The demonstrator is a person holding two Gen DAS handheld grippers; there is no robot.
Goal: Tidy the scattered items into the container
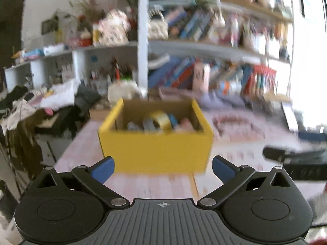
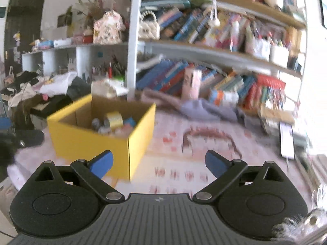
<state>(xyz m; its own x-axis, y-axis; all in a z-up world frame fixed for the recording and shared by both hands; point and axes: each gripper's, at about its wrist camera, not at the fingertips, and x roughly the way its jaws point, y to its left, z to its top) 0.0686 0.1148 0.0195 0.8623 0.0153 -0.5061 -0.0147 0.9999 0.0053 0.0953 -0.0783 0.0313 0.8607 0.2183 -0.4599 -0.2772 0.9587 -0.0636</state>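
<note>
A yellow cardboard box (image 1: 155,153) stands on the pink patterned table, straight ahead in the left wrist view and at left in the right wrist view (image 2: 90,143). Inside it lie a yellow tape roll (image 1: 161,120) and several small items; the roll also shows in the right wrist view (image 2: 115,119). My left gripper (image 1: 163,169) is open and empty, just in front of the box's near wall. My right gripper (image 2: 159,164) is open and empty, to the right of the box's corner. Both views are motion-blurred.
The other gripper's dark body (image 1: 296,157) lies at the right of the left wrist view. A bookshelf (image 2: 204,49) with books stands behind the table. Purple cloth (image 2: 206,108) lies at the table's far side. A cluttered desk with clothes (image 2: 40,89) stands at left.
</note>
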